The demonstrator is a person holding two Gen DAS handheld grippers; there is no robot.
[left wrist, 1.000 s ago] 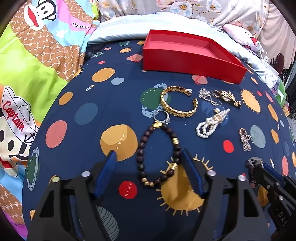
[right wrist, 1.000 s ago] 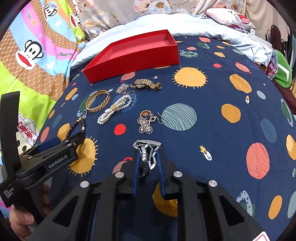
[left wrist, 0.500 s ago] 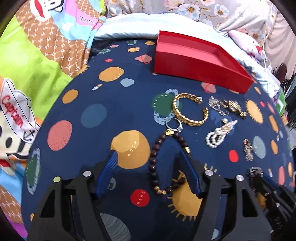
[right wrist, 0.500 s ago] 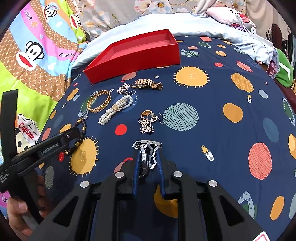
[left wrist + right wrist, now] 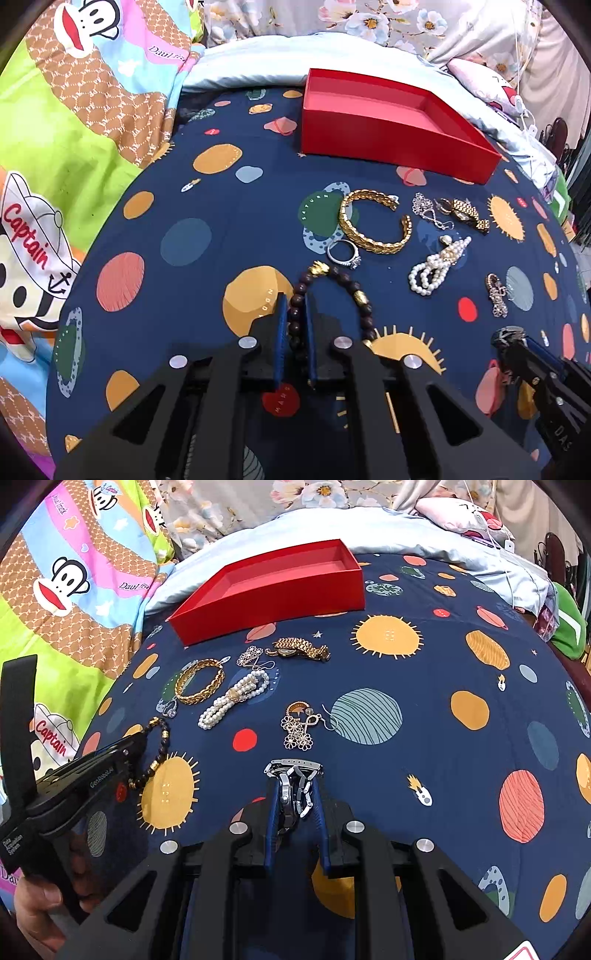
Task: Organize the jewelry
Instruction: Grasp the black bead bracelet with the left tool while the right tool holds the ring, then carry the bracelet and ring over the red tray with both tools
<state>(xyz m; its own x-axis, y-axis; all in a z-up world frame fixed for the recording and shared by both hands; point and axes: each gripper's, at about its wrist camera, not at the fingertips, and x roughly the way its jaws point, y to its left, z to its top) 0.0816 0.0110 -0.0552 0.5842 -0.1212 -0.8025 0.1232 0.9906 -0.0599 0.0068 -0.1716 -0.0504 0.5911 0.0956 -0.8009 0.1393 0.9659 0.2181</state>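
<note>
Left wrist view: the left claw point(image 5: 294, 314) is pinched tight on the bead bracelet point(image 5: 334, 295), right in the middle of the pic. Its blue pads point(image 5: 281, 332) squeeze the left side of the loop. The beads between the pads are partly hidden, & the loop's near end goes behind the black frame. The rest lies on the blue sheet point(image 5: 221, 229). At 12 o'clock from the beads is a small ring point(image 5: 343, 253), just beside them. Past that, the gold cuff point(image 5: 375, 221). At 2 o'clock, the pearls point(image 5: 437, 266). The red box point(image 5: 388, 125) sits far up at 12-1 o'clock, w/ nothing seen inside. By its near right end lie a gold watch point(image 5: 463, 214) & a silver bit point(image 5: 424, 210), too small to make out. At 4 o'clock the right claw point(image 5: 517, 341) pokes in, mostly cut off by the edge.

Right wrist view: the right claw point(image 5: 295, 794) is shut on a silver watch point(image 5: 293, 775), low in the middle. Part of the band is hidden between the pads. At 12 o'clock, near it, are flower earrings point(image 5: 299, 727). At 9 o'clock is the left claw point(image 5: 133, 738), side-on, so its grip is hard to see, w/ the beads point(image 5: 157, 753) hanging off its tip. The hand point(image 5: 33, 912) at 8 o'clock is cut off. The box point(image 5: 273, 590) is at 11-12 o'clock.
</note>
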